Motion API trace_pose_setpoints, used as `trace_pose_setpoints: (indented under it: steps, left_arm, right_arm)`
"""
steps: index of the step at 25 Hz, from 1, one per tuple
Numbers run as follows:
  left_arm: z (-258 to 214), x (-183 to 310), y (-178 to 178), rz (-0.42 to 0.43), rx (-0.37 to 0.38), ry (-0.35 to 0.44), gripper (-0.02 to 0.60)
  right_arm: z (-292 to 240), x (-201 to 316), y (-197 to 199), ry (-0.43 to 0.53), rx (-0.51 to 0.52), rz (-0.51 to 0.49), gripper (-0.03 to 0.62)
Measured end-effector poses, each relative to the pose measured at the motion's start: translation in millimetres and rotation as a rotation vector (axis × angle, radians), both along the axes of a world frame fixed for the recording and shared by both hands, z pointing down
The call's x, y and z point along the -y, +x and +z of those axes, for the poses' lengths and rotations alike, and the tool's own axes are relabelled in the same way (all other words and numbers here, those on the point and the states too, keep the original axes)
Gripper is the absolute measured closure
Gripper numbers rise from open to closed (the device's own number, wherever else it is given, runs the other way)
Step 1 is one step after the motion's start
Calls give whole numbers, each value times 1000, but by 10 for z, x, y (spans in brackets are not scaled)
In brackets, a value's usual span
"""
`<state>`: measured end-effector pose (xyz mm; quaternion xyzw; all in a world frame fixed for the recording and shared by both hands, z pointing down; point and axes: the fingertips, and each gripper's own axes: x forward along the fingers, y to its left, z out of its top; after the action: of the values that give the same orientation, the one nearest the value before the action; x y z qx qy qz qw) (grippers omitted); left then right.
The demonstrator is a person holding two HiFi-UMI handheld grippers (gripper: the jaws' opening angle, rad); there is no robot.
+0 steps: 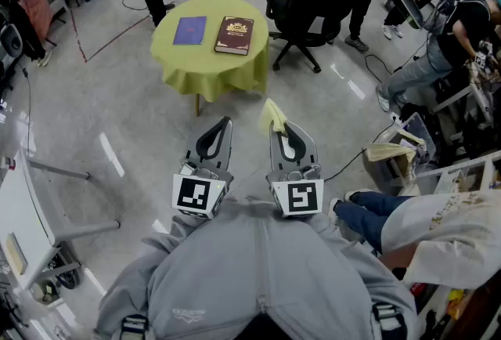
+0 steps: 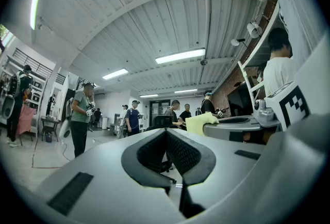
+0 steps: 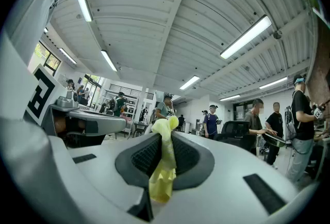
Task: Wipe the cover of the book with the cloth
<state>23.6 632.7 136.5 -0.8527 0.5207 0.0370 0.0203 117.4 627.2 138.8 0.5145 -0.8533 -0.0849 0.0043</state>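
Observation:
A dark red book [image 1: 235, 35] with gold ornament lies on the round table [image 1: 211, 68] with a yellow-green cover, far ahead of me. A purple book [image 1: 190, 30] lies to its left. Both grippers are held close to my chest, well short of the table, pointing at it. My right gripper [image 1: 275, 127] is shut on a yellow cloth [image 1: 272, 114], and in the right gripper view the cloth [image 3: 165, 158] hangs pinched between the jaws. My left gripper [image 1: 226, 122] is shut with nothing in it [image 2: 166, 134].
A black office chair [image 1: 307, 0] stands just right of the table. Several people stand at the back and right. A seated person's jeans leg [image 1: 369, 211] is close at my right. Cables [image 1: 368, 150] run over the glossy floor. White frame legs [image 1: 59, 172] stand at the left.

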Motion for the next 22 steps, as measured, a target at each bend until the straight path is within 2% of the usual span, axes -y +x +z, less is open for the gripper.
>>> trace_pose_setpoints:
  steps: [14, 22]
  left_arm:
    - [-13, 286, 478, -44, 13, 4, 563]
    - [137, 490, 524, -77, 22, -16, 563]
  right_arm:
    - [-58, 306, 479, 16, 58, -61, 537]
    - [145, 517, 633, -24, 78, -77, 537]
